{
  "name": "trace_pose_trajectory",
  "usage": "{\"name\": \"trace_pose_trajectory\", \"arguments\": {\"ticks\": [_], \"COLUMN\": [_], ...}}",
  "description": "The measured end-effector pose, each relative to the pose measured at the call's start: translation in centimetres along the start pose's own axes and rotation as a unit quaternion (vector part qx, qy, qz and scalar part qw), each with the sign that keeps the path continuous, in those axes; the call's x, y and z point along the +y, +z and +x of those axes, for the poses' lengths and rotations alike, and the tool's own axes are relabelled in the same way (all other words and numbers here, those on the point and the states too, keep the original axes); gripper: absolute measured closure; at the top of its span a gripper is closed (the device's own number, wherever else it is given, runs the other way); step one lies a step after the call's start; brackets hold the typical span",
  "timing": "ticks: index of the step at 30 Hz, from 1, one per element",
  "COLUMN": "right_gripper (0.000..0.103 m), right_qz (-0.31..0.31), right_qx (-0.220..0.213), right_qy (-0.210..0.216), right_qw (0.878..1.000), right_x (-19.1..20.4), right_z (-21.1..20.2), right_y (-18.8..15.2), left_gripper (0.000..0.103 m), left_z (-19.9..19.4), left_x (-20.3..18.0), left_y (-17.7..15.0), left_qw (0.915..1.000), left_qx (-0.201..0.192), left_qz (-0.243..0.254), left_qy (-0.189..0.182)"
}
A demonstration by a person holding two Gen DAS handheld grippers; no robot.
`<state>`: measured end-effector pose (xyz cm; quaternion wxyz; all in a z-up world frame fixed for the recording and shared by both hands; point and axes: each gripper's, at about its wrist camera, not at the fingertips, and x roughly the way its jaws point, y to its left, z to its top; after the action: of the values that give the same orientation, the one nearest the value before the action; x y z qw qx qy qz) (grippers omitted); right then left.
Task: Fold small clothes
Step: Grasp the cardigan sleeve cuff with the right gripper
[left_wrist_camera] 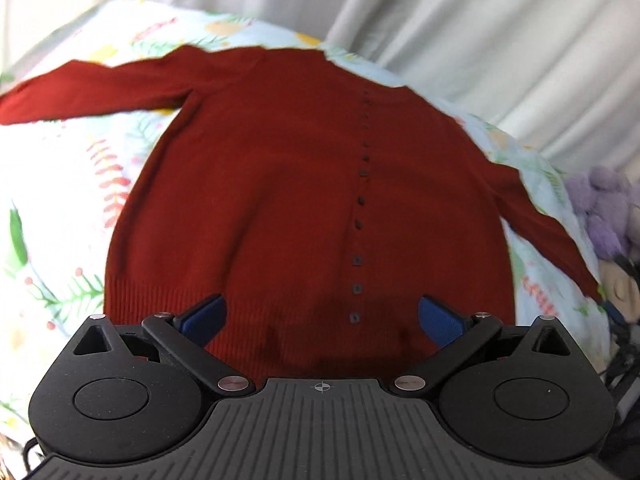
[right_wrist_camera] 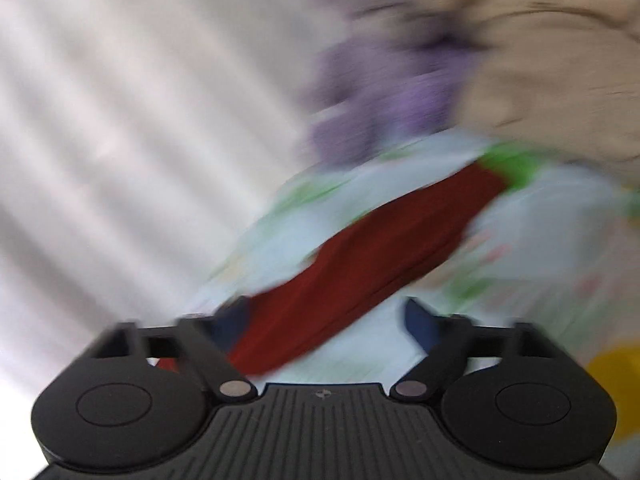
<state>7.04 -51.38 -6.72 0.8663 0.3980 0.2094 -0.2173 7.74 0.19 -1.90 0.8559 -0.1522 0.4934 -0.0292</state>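
Cardigan [left_wrist_camera: 304,184] lies flat on floral bedding [left_wrist_camera: 60,216], hem partly hidden behind left gripper [left_wrist_camera: 320,318], fingers spread. Right gripper [right_wrist_camera: 326,320] view blurred; fingers apparently spread over one sleeve [right_wrist_camera: 380,248].

Whole view pretty motion-blurred. Right tongs [right_wrist_camera: 326,320] spread wide, blue pads [right_wrist_camera: 418,322] well apart, nothing pinched. Red sleeve [right_wrist_camera: 372,256] runs diagonal from lower left by left pad up toward upper right, lying flat on floral bedsheet [right_wrist_camera: 520,248], pale blue with green and pink print. Purple fuzzy thing [right_wrist_camera: 384,96] beyond sheet, can't tell what exactly. Beige fabric [right_wrist_camera: 560,60] bunched top right. White pleated curtain [right_wrist_camera: 140,120] fills left side. Yellow patch [right_wrist_camera: 616,384] at right edge.
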Motion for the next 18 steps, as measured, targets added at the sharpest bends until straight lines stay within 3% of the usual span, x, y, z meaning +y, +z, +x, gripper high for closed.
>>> {"name": "trace_pose_trajectory", "arguments": {"ticks": [1,4,9,14,16,18], "right_gripper": [0.063,0.078,0.082,0.083,0.098,0.098], "right_qz": [0.02,0.055,0.094,0.124,0.115,0.096], "right_qx": [0.0,0.016,0.017,0.005,0.006,0.007], "right_qy": [-0.018,-0.043,-0.09,-0.067,-0.068,-0.08], "right_qw": [1.0,0.997,0.991,0.99,0.991,0.992], "right_x": [-1.5,-4.7,-7.5,-8.7,-8.6,-7.7], "right_z": [1.3,5.0,7.7,9.1,10.0,10.5], "right_y": [1.1,2.8,4.2,4.7,5.0,5.2], "left_gripper": [0.0,0.0,0.0,0.0,0.0,0.0], "left_z": [0.7,2.4,4.4,5.5,5.8,5.9], "left_x": [-0.2,-0.6,-0.9,-1.4,-1.7,-2.1], "left_y": [0.2,0.6,1.0,0.9,0.8,0.7], "left_qw": [1.0,0.9996,0.9985,0.998,0.9983,0.9986], "left_qx": [0.005,0.022,0.045,0.049,0.05,0.05], "left_qz": [-0.002,-0.009,-0.017,-0.024,-0.023,-0.013], "left_qy": [0.008,0.018,0.026,0.031,0.018,0.008]}}
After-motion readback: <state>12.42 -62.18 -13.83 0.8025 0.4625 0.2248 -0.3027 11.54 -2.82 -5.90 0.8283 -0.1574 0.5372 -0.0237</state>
